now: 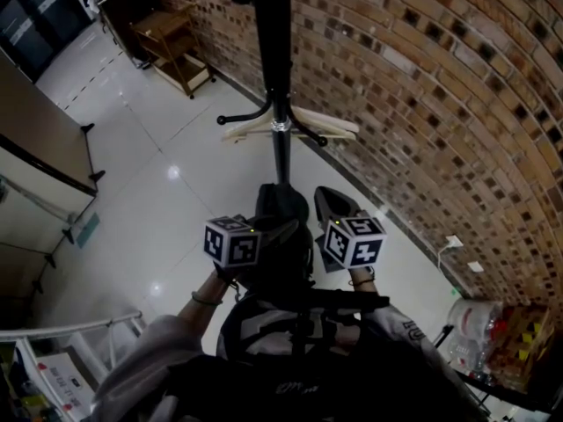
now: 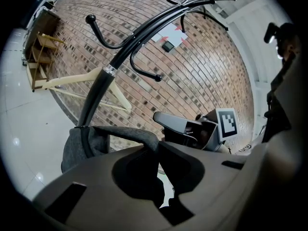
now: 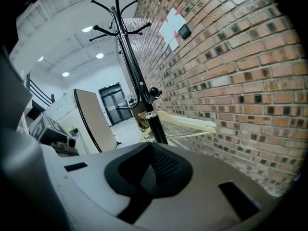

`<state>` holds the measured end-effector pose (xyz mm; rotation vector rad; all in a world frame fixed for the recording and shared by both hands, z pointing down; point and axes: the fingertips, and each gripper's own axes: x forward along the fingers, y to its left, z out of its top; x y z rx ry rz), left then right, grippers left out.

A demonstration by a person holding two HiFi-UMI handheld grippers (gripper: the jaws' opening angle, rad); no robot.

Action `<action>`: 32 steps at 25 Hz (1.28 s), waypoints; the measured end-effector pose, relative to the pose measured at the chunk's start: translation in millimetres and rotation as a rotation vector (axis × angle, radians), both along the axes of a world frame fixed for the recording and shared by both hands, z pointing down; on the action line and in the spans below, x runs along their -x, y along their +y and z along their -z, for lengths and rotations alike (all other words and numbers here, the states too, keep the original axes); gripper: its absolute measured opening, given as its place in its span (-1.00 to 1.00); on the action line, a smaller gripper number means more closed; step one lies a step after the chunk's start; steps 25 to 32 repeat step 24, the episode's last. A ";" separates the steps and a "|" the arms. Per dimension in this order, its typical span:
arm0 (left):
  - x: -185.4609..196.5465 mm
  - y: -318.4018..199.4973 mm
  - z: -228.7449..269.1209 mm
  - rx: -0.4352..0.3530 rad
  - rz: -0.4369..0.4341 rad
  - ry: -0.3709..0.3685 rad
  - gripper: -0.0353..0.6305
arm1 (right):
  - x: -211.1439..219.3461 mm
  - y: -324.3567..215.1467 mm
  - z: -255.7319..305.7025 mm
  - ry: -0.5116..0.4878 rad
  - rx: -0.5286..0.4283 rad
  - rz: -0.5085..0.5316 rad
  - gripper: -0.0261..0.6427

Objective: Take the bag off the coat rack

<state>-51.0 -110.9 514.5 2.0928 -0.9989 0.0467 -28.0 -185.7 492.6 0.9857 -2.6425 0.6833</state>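
1. Your left gripper [image 2: 153, 150] has its jaws narrow and pinched on a grey strap [image 2: 120, 134] of the bag [image 1: 281, 205]. The strap runs from the jaws leftward to the grey cloth bunched against the pole.
2. Your right gripper [image 3: 151, 160] has its jaws close together on a patch of dark mesh, which looks to be part of the bag. No gap shows between them.
3. The bag sits against the lower pole of the rack [image 1: 274, 60], below the hanger [image 1: 299, 123] and between your two grippers. From your head it is a dark lump just beyond the two marker cubes, and how it hangs on the rack you cannot tell.
4. The two grippers are near each other, left of the bag and right of it. The right one shows in the left gripper view just right of the strap.
5. The rack stands upright near the brick wall [image 1: 440, 77], which runs along the right. Its curved hooks spread out high up, and the ones in view are bare.
6. The pale wooden hanger hangs on a lower hook of the rack, next to the pole.
7. A white tiled floor [image 1: 149, 174] lies to the left, with a wooden shelf [image 1: 171, 47] far off against the wall.
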 end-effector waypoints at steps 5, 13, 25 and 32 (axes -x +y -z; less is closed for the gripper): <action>0.6 -0.2 -0.8 0.010 0.001 -0.004 -0.77 | 0.7 -1.3 0.0 0.002 0.005 0.000 -0.90; -1.7 -3.5 -2.7 0.018 -0.018 -0.002 -0.77 | -2.2 -4.3 -4.4 0.009 0.014 -0.012 -0.90; -4.4 -3.6 -4.9 0.029 -0.053 -0.018 -0.77 | -0.1 -6.3 -7.1 0.021 0.013 -0.022 -0.90; -4.4 -3.6 -4.9 0.029 -0.053 -0.018 -0.77 | -0.1 -6.3 -7.1 0.021 0.013 -0.022 -0.90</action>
